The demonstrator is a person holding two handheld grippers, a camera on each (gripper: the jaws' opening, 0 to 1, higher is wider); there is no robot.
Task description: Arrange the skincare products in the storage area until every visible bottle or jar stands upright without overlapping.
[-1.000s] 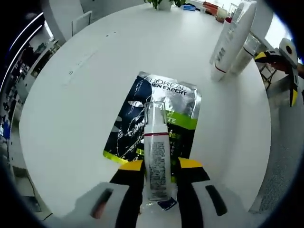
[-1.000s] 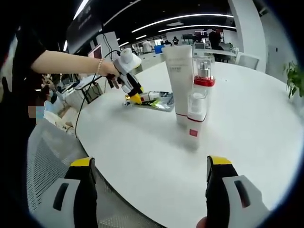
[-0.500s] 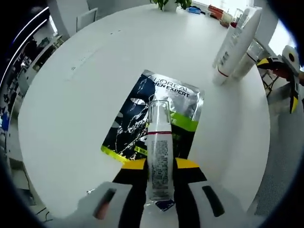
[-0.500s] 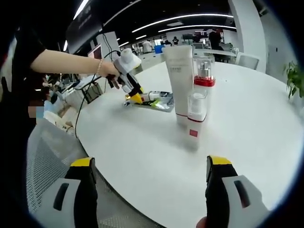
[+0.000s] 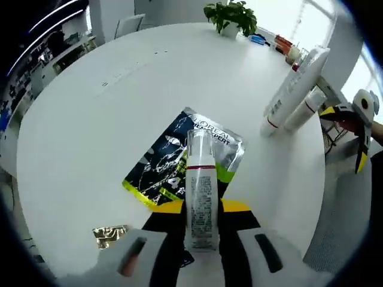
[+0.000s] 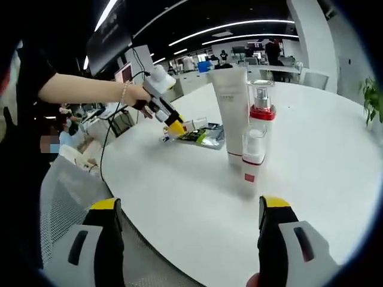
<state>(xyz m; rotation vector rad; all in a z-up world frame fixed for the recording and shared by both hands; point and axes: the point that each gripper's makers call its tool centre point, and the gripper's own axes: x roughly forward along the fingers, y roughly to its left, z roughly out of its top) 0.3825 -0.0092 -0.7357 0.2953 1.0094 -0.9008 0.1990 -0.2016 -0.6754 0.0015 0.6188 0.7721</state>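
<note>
Left gripper view: a gold foil scrap [image 5: 109, 234] is now showing at the near-left on the white tabletop [image 5: 90, 131], and the sachet [image 5: 179, 161] is appearing smaller beneath the left tongs [image 5: 201, 206], which are clamping a clear-capped pump bottle [image 5: 200, 185] lengthwise. This suggests the bottle is being lifted clear of the sachet, so it is ready to be stood up. Farther right, the white tube [image 5: 293, 89] and a second bottle [image 5: 305, 110] are standing together. Right gripper view: the left tongs [image 6: 175, 127] are hovering above the sachet [image 6: 206, 136]; the tube [image 6: 232, 113] and red-collared pump bottle [image 6: 256, 140] are standing upright; the right tongs [image 6: 188, 212] are waiting wide apart, holding nothing.
</note>
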